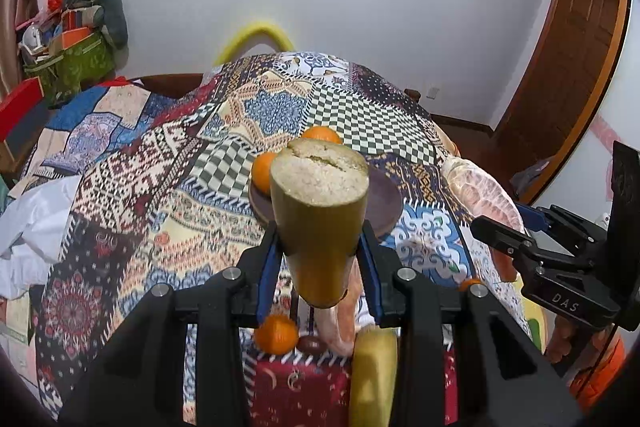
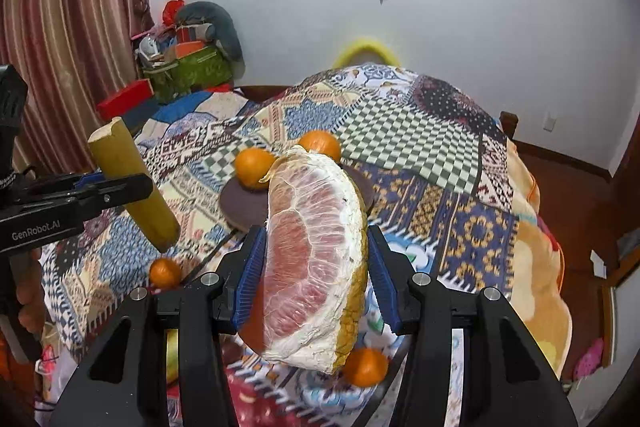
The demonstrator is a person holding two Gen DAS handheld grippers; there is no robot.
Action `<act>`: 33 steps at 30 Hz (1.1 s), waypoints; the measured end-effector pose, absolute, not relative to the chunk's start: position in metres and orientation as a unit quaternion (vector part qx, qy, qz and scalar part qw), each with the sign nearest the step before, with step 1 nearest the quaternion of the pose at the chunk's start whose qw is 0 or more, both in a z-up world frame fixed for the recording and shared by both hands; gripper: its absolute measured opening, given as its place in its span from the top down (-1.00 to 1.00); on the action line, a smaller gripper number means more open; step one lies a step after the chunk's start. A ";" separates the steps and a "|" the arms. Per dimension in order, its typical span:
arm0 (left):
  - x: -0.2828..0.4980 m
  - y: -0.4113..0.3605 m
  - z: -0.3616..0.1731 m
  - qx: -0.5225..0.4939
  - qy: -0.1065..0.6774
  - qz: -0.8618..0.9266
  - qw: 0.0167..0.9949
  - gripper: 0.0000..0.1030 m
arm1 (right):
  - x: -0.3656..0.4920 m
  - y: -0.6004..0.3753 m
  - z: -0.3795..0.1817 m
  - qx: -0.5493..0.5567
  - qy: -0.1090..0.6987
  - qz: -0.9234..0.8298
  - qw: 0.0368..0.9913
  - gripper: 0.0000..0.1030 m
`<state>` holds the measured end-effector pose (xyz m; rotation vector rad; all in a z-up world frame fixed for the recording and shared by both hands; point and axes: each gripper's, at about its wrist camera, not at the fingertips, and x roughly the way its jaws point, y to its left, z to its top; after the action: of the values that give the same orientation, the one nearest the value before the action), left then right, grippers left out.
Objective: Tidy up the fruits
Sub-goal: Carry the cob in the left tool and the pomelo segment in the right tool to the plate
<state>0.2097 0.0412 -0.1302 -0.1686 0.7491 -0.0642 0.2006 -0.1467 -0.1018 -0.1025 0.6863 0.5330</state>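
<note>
Brown plate [image 2: 240, 205] on bed holds two oranges [image 2: 253, 167] | step: carry | left tool [image 1: 320, 251] clamps sugarcane piece [image 1: 318, 215] | right tool [image 2: 316, 267] clamps pomelo wedge [image 2: 316, 259] | both aloft near plate | next: lower, release onto plate.

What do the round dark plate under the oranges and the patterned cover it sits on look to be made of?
The round dark brown plate looks matte, with no glare; wood or unglazed ceramic, I cannot tell which. The patchwork-patterned cover is printed fabric: it folds and drapes over the edge. The two small oranges rest on the plate.
</note>
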 end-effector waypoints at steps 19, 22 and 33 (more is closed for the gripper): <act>0.288 0.040 -0.154 -0.068 0.388 -0.037 0.919 0.29 | 0.270 -0.126 -0.104 -0.074 0.321 0.259 0.908 0.10; 0.300 0.040 -0.162 -0.065 0.397 -0.034 0.915 0.29 | 0.280 -0.122 -0.109 -0.084 0.323 0.256 0.907 0.10; 0.341 0.039 -0.185 -0.065 0.436 -0.042 0.897 0.29 | 0.315 -0.103 -0.133 -0.115 0.350 0.259 0.893 0.10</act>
<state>0.3406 0.0392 -0.1852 -0.1351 0.9030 -0.0879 0.3152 -0.1035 -0.1331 -0.2387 0.7267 0.5368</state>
